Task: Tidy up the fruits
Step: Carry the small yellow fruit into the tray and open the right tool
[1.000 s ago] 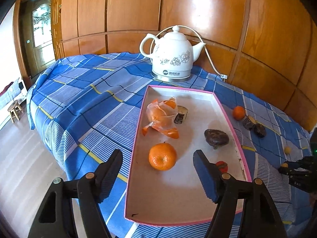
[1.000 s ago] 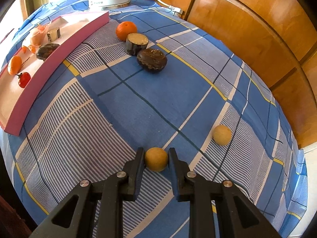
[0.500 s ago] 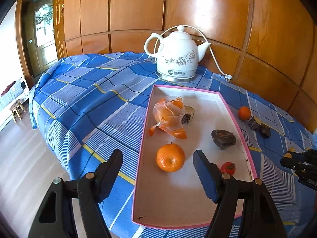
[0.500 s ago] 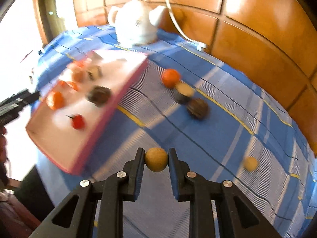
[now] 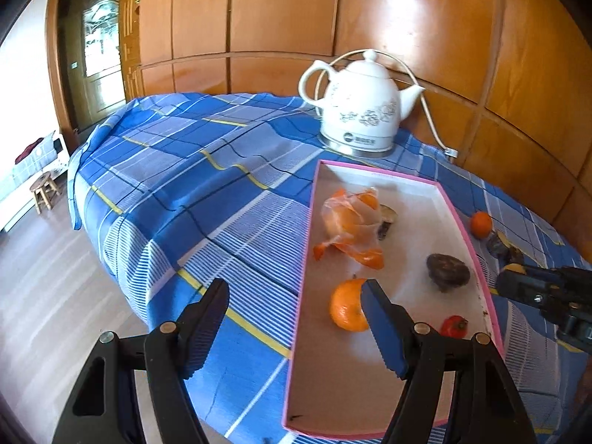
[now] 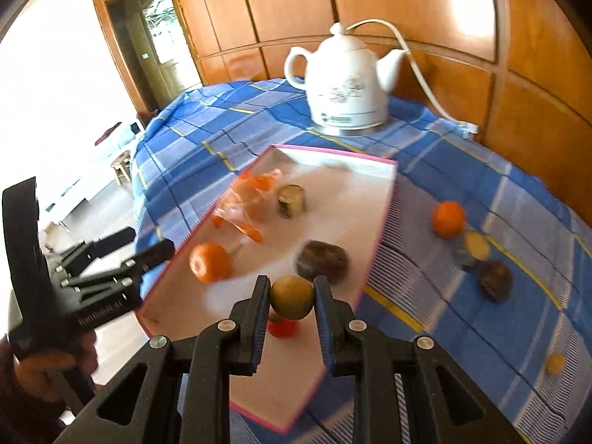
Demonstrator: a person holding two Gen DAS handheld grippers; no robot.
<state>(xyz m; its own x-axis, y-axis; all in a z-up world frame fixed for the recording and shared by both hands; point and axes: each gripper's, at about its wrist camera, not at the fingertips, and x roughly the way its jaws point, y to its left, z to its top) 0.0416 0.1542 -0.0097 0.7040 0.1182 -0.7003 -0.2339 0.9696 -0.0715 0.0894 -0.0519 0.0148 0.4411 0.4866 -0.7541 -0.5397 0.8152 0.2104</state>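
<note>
My right gripper [image 6: 291, 298] is shut on a small yellow-brown fruit [image 6: 291, 297] and holds it above the near end of the pink-rimmed tray [image 6: 386, 207]. The tray holds a mandarin [image 6: 209, 262], orange peel [image 6: 247, 203], a dark fruit [image 6: 322, 261], a cut fruit piece [image 6: 291, 199] and a small red fruit [image 6: 282, 327]. My left gripper [image 5: 294, 323] is open and empty, over the tray's left rim [image 5: 303, 259], in front of the mandarin [image 5: 346, 309]. The right gripper [image 5: 518, 281] shows at the right of the left wrist view.
A white kettle [image 6: 349, 85] with a cord stands behind the tray. On the blue checked cloth right of the tray lie an orange [image 6: 448, 219], a cut fruit [image 6: 475, 246], a dark fruit [image 6: 495, 279] and a small yellow fruit [image 6: 555, 363]. Wooden panels [image 5: 425, 18] back the table.
My right gripper lifted the yellow-brown fruit off the cloth and carried it left over the tray. My left gripper drifted left, so the mandarin now sits behind its right finger.
</note>
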